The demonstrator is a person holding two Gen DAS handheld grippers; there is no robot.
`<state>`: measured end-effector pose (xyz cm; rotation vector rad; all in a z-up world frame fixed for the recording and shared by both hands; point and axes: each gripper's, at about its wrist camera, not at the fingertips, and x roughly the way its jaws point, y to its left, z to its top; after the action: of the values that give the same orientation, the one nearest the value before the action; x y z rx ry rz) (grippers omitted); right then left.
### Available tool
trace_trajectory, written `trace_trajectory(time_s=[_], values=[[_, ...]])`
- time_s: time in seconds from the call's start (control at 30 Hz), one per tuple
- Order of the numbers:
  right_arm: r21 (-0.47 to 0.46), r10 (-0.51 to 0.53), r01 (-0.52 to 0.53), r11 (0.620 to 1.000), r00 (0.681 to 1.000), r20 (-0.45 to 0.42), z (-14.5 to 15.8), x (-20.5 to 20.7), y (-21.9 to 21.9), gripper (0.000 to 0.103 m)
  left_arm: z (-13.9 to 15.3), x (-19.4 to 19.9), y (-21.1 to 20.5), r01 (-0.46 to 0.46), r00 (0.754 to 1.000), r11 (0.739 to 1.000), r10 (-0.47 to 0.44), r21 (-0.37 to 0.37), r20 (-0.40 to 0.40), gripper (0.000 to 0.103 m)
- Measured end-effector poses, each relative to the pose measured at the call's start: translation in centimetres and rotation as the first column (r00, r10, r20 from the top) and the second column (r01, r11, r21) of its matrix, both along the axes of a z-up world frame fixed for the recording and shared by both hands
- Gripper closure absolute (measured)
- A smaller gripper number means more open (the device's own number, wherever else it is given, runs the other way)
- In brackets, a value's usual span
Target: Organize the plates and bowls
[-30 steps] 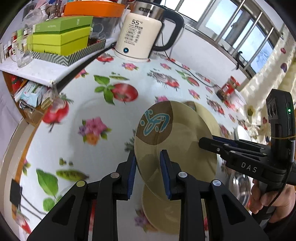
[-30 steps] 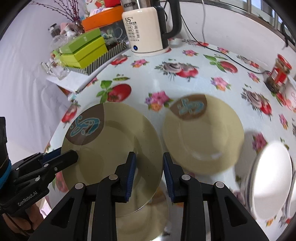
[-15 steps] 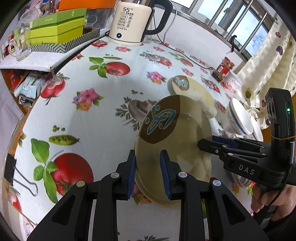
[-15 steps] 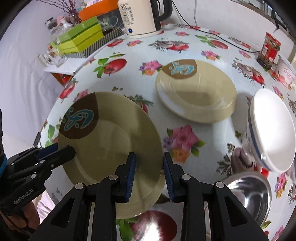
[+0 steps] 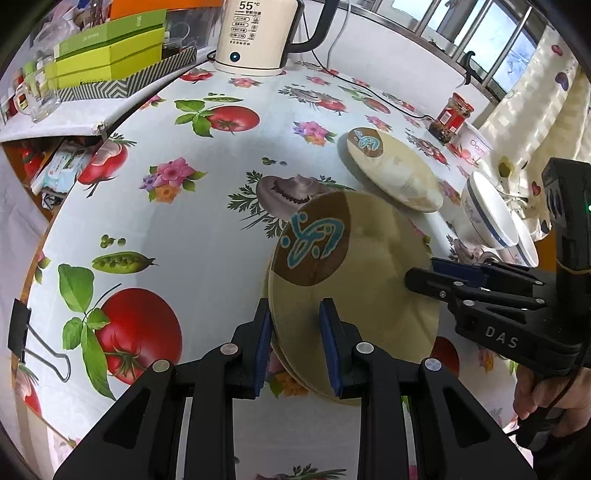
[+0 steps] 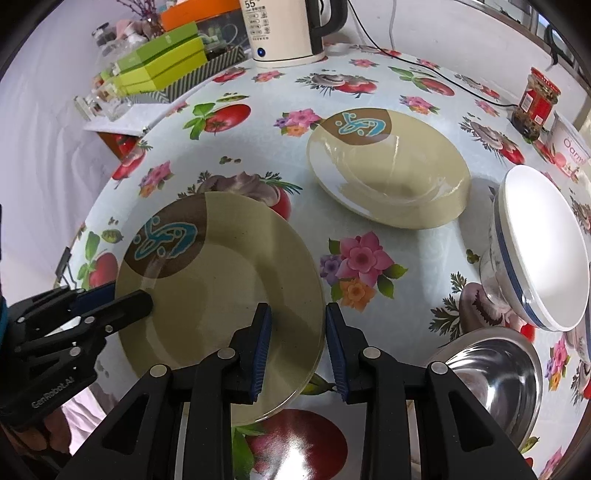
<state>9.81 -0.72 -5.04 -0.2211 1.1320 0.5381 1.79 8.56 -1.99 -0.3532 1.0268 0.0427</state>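
On the near part of the fruit-print tablecloth (image 6: 258, 173), we hold the flat olive plate (image 6: 229, 295) by two edges. Our left gripper (image 5: 295, 339) is clamped on its left rim; our right gripper (image 6: 298, 341) is clamped on its right rim. A second rim shows just beneath the plate in the left wrist view. Farther right sits a matching deep dish (image 6: 391, 173). At the right edge, a white bowl (image 6: 535, 251) stands beside a steel bowl (image 6: 491, 373). The kettle (image 6: 284, 33) stands far.
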Motion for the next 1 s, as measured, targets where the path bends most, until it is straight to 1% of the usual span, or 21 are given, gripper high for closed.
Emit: trace_trajectory(time_s=[0.17, 0.27, 0.43, 0.57, 0.7, 1.0], values=[[-0.003, 0.005, -0.005, 1.0, 1.0, 0.011, -0.1, -0.1, 0.0, 0.074, 0.1, 0.1, -0.3, 0.015, 1.0, 0.999, -0.016, 0.031, 0.013, 0.076], [0.003, 0.002, -0.002, 1.0, 1.0, 0.011, -0.1, -0.1, -0.1, 0.074, 0.2, 0.1, -0.1, 0.019, 1.0, 0.999, -0.02, 0.031, 0.019, 0.075], [-0.008, -0.013, 0.013, 1.0, 0.999, 0.036, 0.1, -0.3, -0.5, 0.073, 0.6, 0.0, 0.8, -0.002, 0.999, 1.0, 0.001, 0.028, 0.049, 0.075], [0.021, -0.025, 0.024, 0.999, 0.998, 0.051, 0.4, -0.4, -1.1, 0.073, 0.9, 0.4, 1.2, -0.003, 0.997, 1.0, 0.001, 0.021, 0.075, 0.075], [0.031, -0.034, 0.033, 0.999, 0.998, 0.047, 0.4, -0.5, -1.3, 0.073, 0.4, 1.0, 1.2, -0.001, 0.998, 1.0, 0.0, 0.008, 0.069, 0.075], [0.039, -0.012, 0.011, 0.999, 0.999, 0.035, -0.1, -1.0, -1.1, 0.074, 0.2, 1.0, 0.7, 0.01, 0.997, 1.0, -0.011, 0.013, 0.073, 0.075]])
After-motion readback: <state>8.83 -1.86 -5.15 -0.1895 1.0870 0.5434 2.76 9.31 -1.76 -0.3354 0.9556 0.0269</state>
